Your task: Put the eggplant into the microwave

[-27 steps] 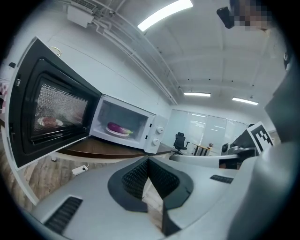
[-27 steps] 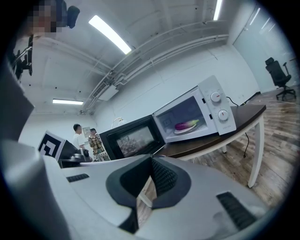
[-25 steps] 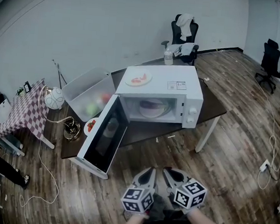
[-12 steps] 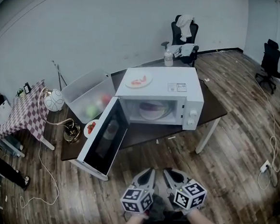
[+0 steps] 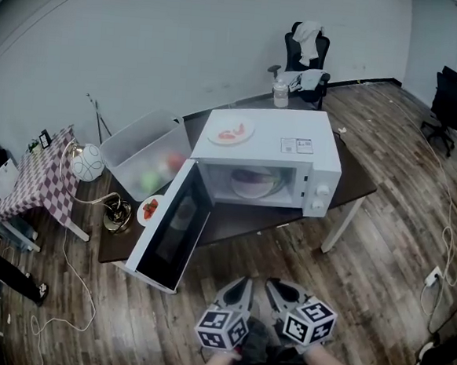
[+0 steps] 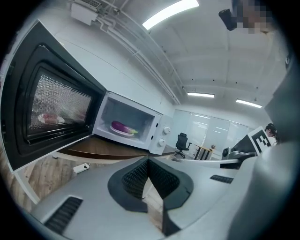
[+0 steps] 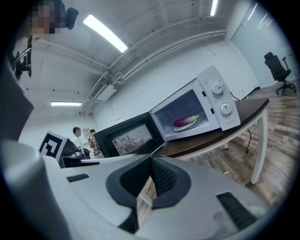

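Left gripper, right gripper both closed, empty; eggplant sits crosswise in the microwave ahead, open door on the left.

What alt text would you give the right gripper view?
An open microwave on a table holds an eggplant, its door swung out to the left. In front, the right hand-held gripper is shut and empty.

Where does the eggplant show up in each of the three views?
Head view: eggplant, upper centre, on the plate inside the open microwave.
Left gripper view: eggplant left of centre, in the cavity.
Right gripper view: eggplant right of centre.
Shared landmark: the two knobs right of the cavity.
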`<state>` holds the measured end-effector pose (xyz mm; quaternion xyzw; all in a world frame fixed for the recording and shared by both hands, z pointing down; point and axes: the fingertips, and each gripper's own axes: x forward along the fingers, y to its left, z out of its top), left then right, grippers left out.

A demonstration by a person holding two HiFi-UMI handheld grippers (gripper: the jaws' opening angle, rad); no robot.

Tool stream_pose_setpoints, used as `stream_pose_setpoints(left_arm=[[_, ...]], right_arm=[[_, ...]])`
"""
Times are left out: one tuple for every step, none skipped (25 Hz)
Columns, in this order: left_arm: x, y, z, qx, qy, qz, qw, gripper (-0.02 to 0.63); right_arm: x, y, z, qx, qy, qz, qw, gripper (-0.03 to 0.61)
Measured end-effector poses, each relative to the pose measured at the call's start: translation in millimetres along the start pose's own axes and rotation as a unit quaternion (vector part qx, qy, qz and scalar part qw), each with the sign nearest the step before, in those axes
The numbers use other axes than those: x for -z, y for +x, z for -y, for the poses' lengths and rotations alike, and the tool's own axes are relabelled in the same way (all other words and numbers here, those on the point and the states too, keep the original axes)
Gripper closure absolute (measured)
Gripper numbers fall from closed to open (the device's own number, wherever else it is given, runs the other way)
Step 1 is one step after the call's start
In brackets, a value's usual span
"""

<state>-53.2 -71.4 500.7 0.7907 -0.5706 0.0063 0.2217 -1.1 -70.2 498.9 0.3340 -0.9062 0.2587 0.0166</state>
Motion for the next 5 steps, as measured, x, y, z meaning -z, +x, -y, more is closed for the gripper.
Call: stream_pose_setpoints(left_arm=[[-0.8,0.9,-2.0,-0.002,-0.001,0.001,1.0,0.614],[-1.9,2.1,-3.6,-0.004,-0.003,0.003,1.0,0.614],[-3.3,3.7,-4.9,-0.003,-0.007,0.007,1.0,0.614],[-5.0,5.6,-6.2,-0.002,-0.011,0.011,0.9999,0.614],[-6.8,7.5,-7.5,0.0,-0.016,0.016,0.9997,0.614]], right_arm=[[0.9,1.9,1.1,0.001,0.002,-0.001,1.0,0.58],[2.0,3.8,2.4,0.001,0.005,-0.003,1.0,0.58],[3.1,5.9,3.9,0.002,0.008,-0.004,1.0,0.58],[3.9,8.2,5.4,0.003,0.01,-0.006,1.0,0.58],[4.6,10.7,6.9,0.003,0.012,-0.007,1.0,0.58]])
